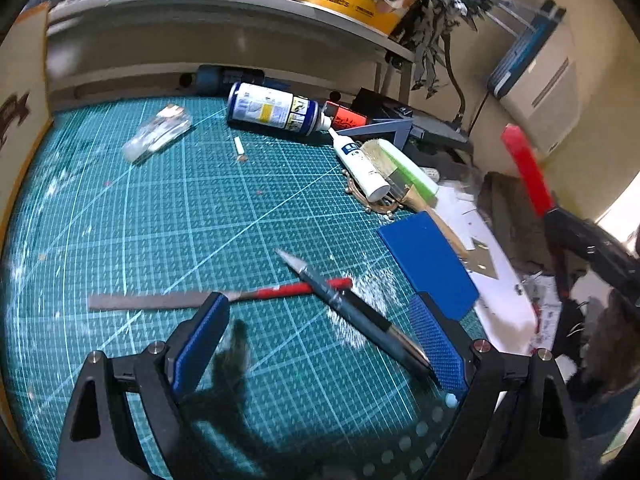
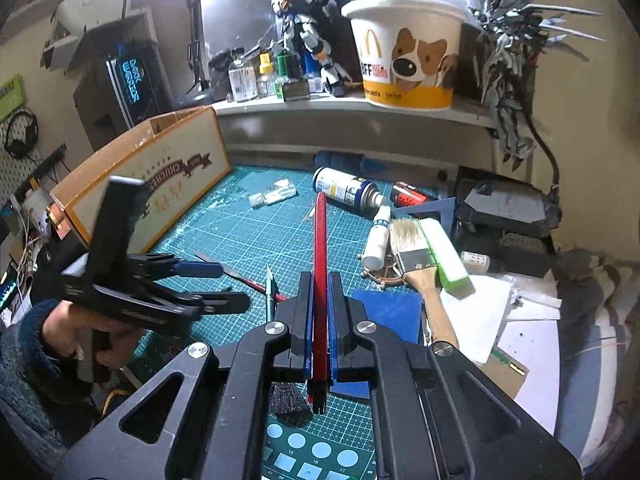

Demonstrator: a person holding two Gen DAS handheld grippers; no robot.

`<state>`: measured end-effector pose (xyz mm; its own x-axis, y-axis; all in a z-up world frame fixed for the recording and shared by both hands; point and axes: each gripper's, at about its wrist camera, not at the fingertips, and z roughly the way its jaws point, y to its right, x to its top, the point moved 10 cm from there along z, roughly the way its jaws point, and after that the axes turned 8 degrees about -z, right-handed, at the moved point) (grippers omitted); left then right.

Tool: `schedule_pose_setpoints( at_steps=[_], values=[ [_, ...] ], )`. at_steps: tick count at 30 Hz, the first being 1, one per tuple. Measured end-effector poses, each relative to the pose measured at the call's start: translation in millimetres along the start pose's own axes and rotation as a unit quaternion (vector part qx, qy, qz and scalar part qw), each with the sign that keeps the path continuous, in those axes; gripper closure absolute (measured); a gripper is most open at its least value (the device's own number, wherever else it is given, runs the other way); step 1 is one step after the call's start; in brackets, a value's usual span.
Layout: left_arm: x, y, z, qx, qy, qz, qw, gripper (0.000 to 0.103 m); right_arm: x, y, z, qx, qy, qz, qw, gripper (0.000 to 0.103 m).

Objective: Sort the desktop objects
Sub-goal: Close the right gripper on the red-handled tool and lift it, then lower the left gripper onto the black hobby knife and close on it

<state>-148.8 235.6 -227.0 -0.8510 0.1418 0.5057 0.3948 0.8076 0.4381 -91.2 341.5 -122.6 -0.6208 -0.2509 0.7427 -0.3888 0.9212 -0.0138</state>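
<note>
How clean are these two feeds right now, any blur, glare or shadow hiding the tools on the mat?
Left wrist: strong fisheye bending of the cutting mat grid, motion blur on the hobby knife, and a dark shadow between the fingers. Right wrist: sharper; red tool clear, slight glare on the backdrop.

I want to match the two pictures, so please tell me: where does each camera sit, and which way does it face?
Left wrist: sits on the open left gripper, low over the cutting mat, facing the shelf; the right gripper's arm enters at right.
Right wrist: sits on the right gripper, shut on a red-handled tool, higher, facing the shelf; the left gripper and a hand show at left.
Shared: mat, spray can, paintbrush, craft knife.
</note>
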Motion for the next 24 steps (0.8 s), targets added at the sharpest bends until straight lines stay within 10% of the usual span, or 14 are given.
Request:
schedule_pose_setpoints(
  at_steps=[7,14,24],
  values=[
    [4,8,23,0.022,-0.019,0.013,0.9995,0.017,0,1,-3,0.006,0.006,0.000,1.000,0.097],
    [10,-10,28,0.075,-0.022,0.044,0.9960,0.061,-3,9,-8,0.006,0.011,0.005,1.000,0.097],
    [21,-44,6,0.074,-0.014,0.034,0.9966,0.088,-6,12,-6,0.011,0.008,0.009,1.000,0.097]
  ],
)
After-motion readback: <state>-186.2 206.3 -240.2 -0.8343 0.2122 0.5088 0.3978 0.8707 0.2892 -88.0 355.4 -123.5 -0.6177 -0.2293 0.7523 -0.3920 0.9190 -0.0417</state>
